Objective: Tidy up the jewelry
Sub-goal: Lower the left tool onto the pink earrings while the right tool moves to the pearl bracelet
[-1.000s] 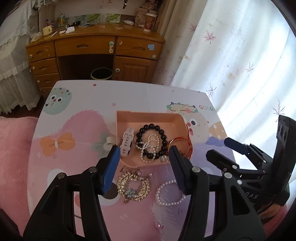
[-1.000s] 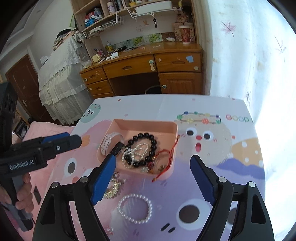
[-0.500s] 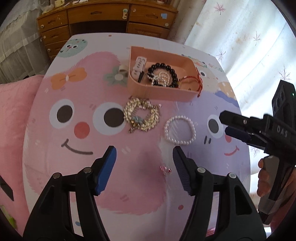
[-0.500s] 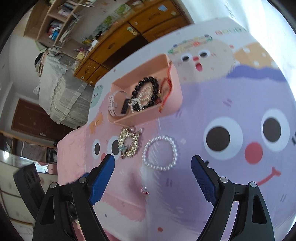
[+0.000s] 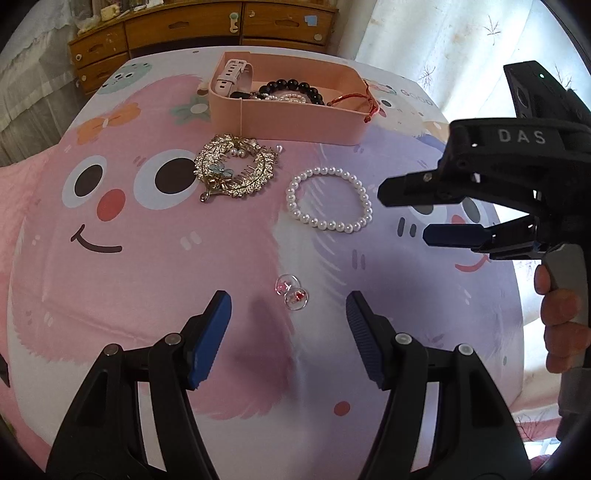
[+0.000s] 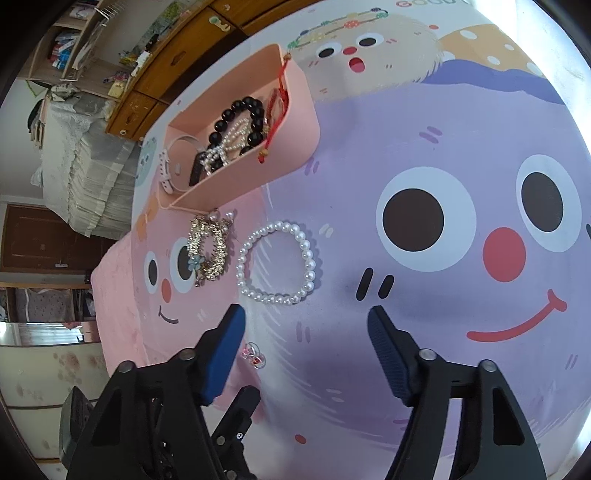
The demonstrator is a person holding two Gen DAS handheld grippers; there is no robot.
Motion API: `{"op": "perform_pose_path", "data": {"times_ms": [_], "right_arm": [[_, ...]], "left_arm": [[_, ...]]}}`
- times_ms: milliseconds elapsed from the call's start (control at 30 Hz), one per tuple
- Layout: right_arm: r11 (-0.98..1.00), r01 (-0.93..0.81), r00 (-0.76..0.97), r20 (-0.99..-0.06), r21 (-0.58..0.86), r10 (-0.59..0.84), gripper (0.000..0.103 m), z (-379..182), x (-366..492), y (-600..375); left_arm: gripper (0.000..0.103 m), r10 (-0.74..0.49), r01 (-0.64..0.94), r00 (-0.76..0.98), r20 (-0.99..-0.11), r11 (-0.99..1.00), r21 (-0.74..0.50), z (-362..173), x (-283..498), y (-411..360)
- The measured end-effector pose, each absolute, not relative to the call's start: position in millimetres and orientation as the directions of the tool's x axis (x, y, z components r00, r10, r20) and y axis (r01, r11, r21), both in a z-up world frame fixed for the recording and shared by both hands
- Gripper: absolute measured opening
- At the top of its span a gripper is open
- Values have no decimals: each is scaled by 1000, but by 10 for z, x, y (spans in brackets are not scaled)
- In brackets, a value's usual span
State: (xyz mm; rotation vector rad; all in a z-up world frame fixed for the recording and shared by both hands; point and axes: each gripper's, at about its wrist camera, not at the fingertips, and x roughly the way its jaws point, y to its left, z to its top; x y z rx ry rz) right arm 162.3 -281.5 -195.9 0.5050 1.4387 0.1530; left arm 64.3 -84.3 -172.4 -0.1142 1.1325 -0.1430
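Risk: tiny clear glass bead earrings (image 5: 291,291) may skid between wide-open left gripper (image 5: 288,310); right gripper (image 6: 306,321), also open and empty, hovers near white pearl bracelet (image 6: 276,263).

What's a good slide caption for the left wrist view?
Open left gripper over small clear earrings; white pearl bracelet and pink tray beyond.

"DAS" in raised letters on the right gripper (image 5: 406,214) body; "GOOD" — partly cut off — on the tablecloth (image 6: 424,3)
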Motion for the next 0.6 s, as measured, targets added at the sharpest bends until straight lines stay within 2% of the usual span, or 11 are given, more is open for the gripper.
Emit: {"op": "perform_pose_path", "data": {"times_ms": [33, 200, 333, 533, 600], "right_arm": [[886, 202, 132, -908, 417, 397, 60, -1992, 1645, -2797], [908, 167, 105, -923, 383, 370, 47, -2070, 1758, -2668], [941, 113, 95, -946, 320, 310, 37, -2115, 1839, -2550], [968, 29, 109, -964, 248, 244, 30, -2140, 1926, -2403], [973, 5, 110, -967, 230, 228, 29, -2146, 1948, -2361]], "left_arm": [[62, -167, 46, 418, -893, 986, -162, -1740, 652, -853], [59, -149, -22, 428, -891, 984, -175, -1821, 650, -882], [47, -125, -13, 426, -896, 989, -144, -1885, 644, -952], [37, -50, 10, 449, -892, 999, -51, -1947, 594, -1102], [30, -27, 18, 459, -888, 1000, -21, -1953, 584, -1137]]}}
